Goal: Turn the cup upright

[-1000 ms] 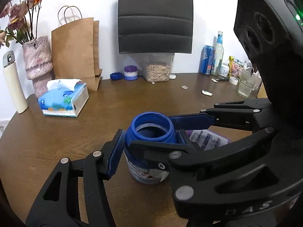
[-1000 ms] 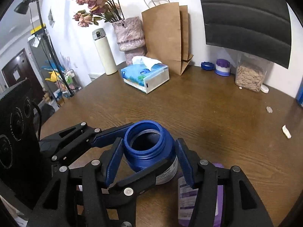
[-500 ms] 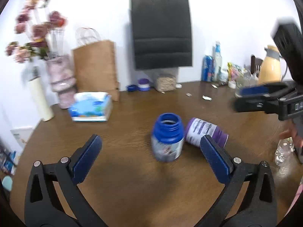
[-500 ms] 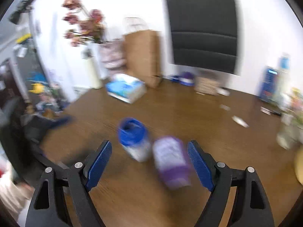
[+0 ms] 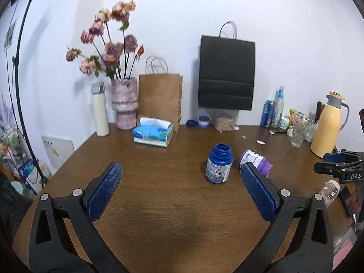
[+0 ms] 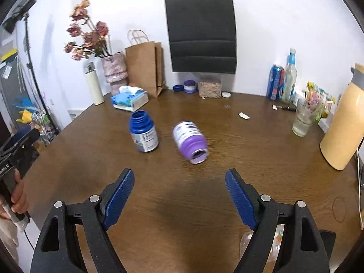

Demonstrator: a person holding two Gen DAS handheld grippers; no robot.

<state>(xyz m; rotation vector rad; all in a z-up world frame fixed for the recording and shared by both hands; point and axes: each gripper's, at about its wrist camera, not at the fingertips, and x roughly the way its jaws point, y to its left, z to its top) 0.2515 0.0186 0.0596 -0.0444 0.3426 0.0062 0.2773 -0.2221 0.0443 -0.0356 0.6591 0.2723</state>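
Observation:
A blue open-mouthed container (image 5: 218, 167) (image 6: 143, 134) stands upright on the brown table (image 5: 159, 204), its mouth facing up. Beside it a purple container (image 5: 256, 162) (image 6: 190, 142) lies on its side, its open mouth turned toward the right wrist view. My left gripper (image 5: 179, 193) is open and empty, well back from both. My right gripper (image 6: 179, 201) is open too, holding nothing, with the purple container ahead of it. The right gripper also shows at the right edge of the left wrist view (image 5: 339, 167).
Along the back wall stand a tissue box (image 5: 152, 132), brown paper bag (image 5: 160, 100), flower vase (image 5: 124, 103), white flask (image 5: 100, 109) and black bag (image 5: 226, 75). A yellow jug (image 6: 343, 125), glass (image 6: 302, 120) and bottles (image 6: 283, 79) crowd the right side. A hand (image 6: 17, 199) holds the left gripper's handle.
Both grippers let go of the blue container, opened wide and drew back from it. The blue container now stands alone and upright.

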